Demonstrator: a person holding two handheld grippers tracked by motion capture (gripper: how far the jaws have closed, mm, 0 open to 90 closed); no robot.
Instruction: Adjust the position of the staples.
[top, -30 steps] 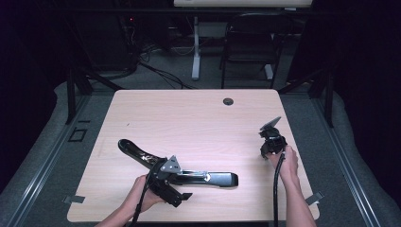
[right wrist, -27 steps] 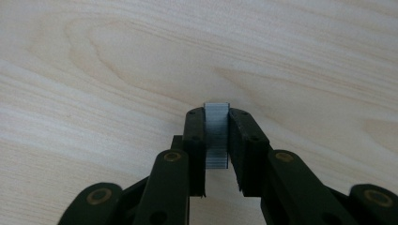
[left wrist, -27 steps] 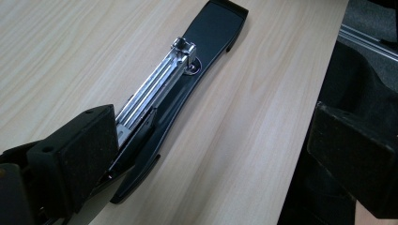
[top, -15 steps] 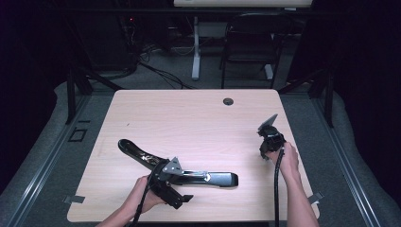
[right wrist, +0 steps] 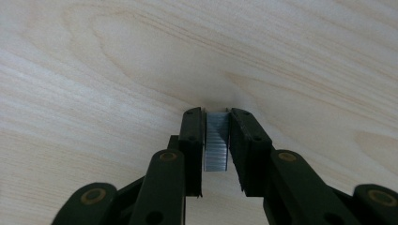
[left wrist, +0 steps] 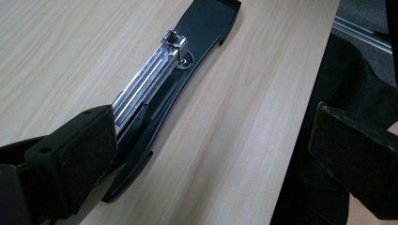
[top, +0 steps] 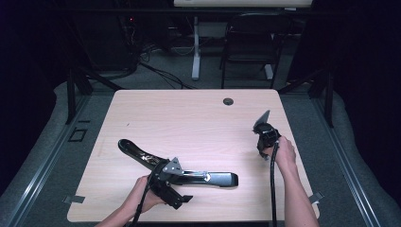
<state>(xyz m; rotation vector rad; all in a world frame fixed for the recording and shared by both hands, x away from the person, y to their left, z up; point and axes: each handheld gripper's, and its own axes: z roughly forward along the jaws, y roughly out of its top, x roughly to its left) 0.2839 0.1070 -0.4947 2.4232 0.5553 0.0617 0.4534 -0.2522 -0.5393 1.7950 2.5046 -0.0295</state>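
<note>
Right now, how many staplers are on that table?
1. The stapler lies opened out flat near the table's front edge, beside the left gripper. The right gripper pinches a strip of staples.

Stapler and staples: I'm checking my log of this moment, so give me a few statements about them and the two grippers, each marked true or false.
1. The stapler lies opened out flat on the table. True.
2. The right gripper is open with nothing in it. False: its jaws are shut on a strip of staples.
3. The left gripper has its jaws wide apart. True.
4. The stapler's metal channel is covered by its lid. False: it lies bare, facing up.
5. The right gripper is above the stapler. False: it is off by the table's right edge, well apart from it.
</note>
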